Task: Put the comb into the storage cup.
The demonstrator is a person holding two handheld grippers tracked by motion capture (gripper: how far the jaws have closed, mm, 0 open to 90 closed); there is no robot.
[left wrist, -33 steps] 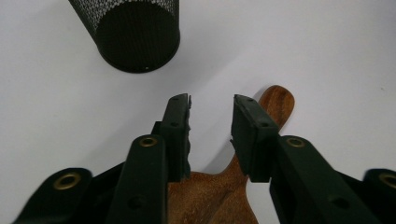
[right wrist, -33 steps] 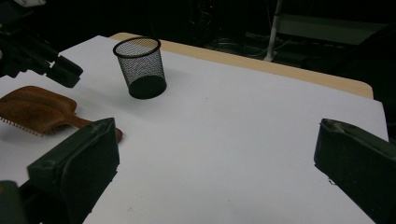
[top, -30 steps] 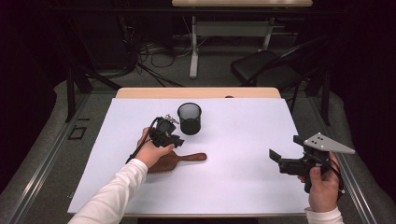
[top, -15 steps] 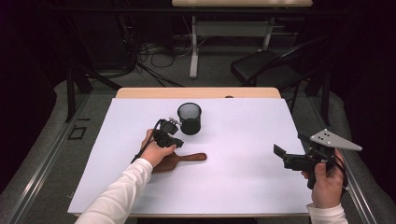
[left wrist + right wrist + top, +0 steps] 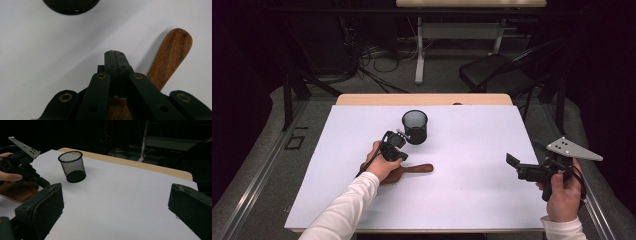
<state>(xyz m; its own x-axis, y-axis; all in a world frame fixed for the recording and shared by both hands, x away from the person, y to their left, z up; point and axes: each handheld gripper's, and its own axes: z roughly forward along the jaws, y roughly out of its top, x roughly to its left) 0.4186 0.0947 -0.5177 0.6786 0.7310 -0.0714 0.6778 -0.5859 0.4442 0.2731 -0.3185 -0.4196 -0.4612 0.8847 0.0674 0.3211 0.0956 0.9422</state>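
The wooden brush (image 5: 409, 170) lies flat just under the left gripper (image 5: 115, 53), its handle pointing away to that gripper's right. The jaws have just been closing and now meet, with nothing between their tips. Beyond stands an empty mesh cup (image 5: 415, 126). The right gripper (image 5: 512, 162) hovers, jaws spread, over the white table (image 5: 472, 195).

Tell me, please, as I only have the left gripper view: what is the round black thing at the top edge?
Observer: It is a black mesh cup, standing upright just beyond the left gripper.
Operator: Thank you. Where is the right gripper?
Observer: The right gripper is held near the right edge of the table, with its fingers wide open and nothing between them.
Operator: And what is the wooden piece below my fingers?
Observer: It is a brush; the right gripper view shows pale bristles along the edge of its head.
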